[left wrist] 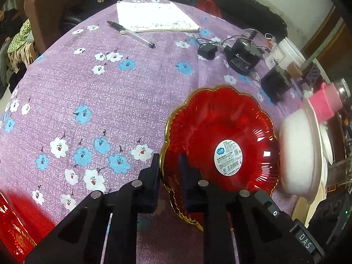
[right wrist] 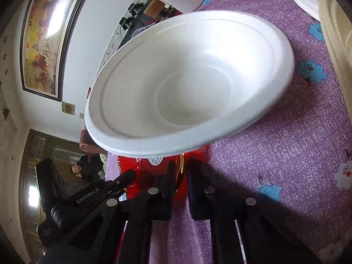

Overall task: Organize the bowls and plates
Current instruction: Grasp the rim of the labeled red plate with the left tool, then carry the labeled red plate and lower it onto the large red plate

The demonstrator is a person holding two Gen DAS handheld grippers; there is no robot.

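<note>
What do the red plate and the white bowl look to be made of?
Red plate: probably glass, though clear plastic is possible. It is translucent and glossy, with sharp highlights, radiating ribs, a scalloped gold rim and a round label at its centre.

White bowl: likely foam or moulded pulp. It is matte and opaque, shows no glare, and has a thin stepped rim.

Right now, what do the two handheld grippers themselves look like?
Both are matte black plastic. The left gripper has flat angular fingers, round silver pins at the joints, and a white "DAS" label on its body. The right gripper has the same black fingers and silver pins. No hands or sleeves show.
</note>
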